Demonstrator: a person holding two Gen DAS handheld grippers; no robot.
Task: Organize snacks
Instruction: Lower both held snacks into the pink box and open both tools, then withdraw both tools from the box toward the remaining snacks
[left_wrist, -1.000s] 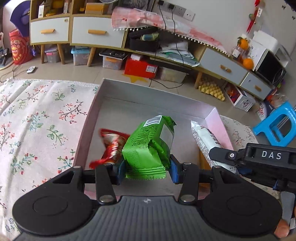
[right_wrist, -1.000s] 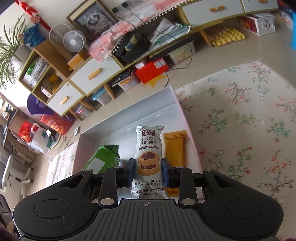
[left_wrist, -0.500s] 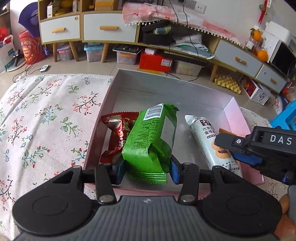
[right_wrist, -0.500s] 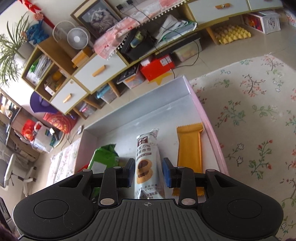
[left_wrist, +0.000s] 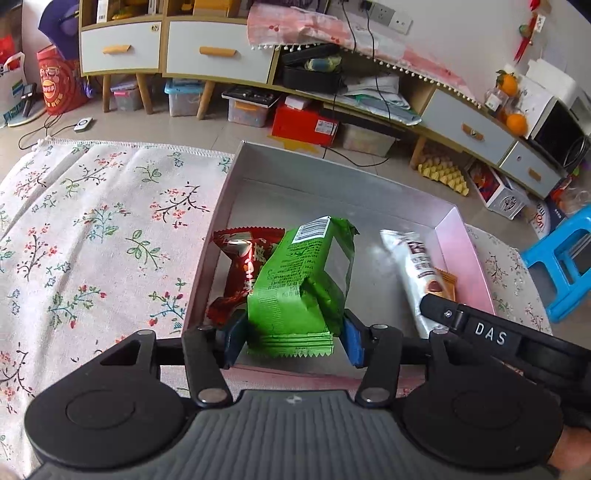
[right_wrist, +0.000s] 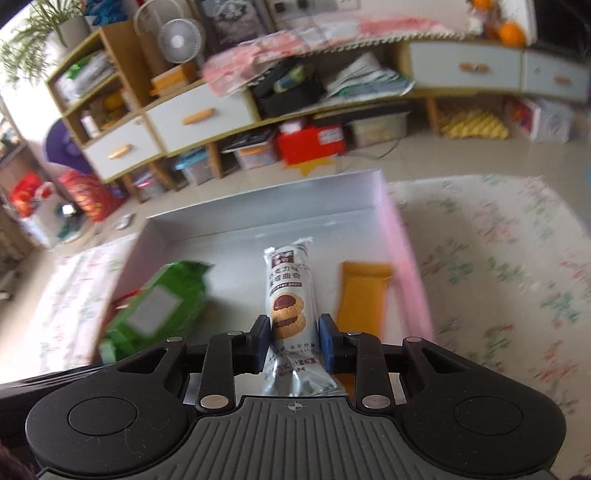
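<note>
- The left hand-held gripper (left_wrist: 291, 341) is seen with the green snack pack (left_wrist: 301, 284) between its blue pads, low over the near end of the pink-walled box (left_wrist: 467, 251). Its jaws have just been opening, and a sliver of gap shows at the right pad, so the pack looks let go or nearly so.
- The green pack is tilted, with its far end leaning on the red candy wrapper (left_wrist: 242, 266) by the box's left wall. It's probably best laid flat beside the red one, not on top of it, so the row stays tidy.
- The right hand-held gripper (right_wrist: 294, 341) is closed tight on the white cookie pack (right_wrist: 291, 295), gripped near its lower end, with the pack pointing away into the middle of the box.
- The orange wafer packet (right_wrist: 364, 295) is lying flat just right of the cookie pack, against the right wall.
- For the step in hand, the cookie pack should be lowered parallel to the orange packet, in the bare strip between it and the green pack, and only released once it's resting on the floor of the box.
- The right view is quite blurred, so whether the cookie pack is already touching the box floor can't be told.
- The box is sitting on a floral cloth (left_wrist: 92, 236) covering the bench.
</note>
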